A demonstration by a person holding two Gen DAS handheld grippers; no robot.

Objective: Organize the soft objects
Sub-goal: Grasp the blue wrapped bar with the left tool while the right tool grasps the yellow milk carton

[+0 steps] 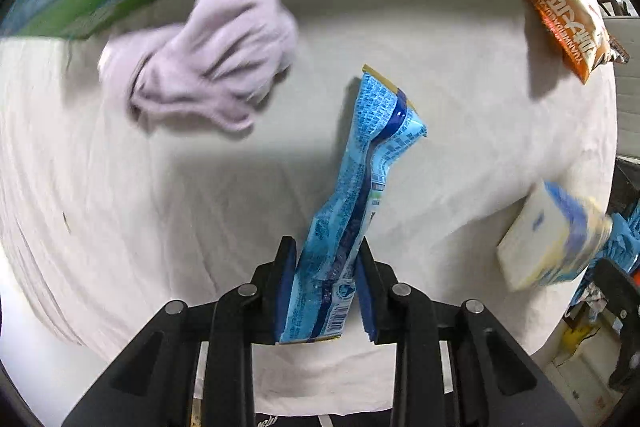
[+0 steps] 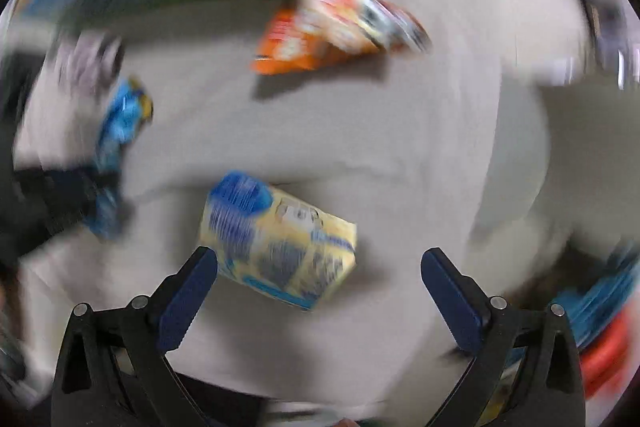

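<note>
The left gripper [image 1: 326, 259] is clamped on a blue packet [image 1: 360, 183], holding it above the white cloth [image 1: 200, 207]. The right gripper [image 2: 320, 267] hangs spread wide, grasping nothing, over a yellow pack [image 2: 280, 239] lying on the cloth.

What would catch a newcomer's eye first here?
The crumpled blue wrapper, clamped upright in the left gripper. Next, the yellow-and-blue tissue pack lying on the white cloth just ahead of the right gripper, whose jaws stand wide open. An orange snack bag lies farther back.
</note>
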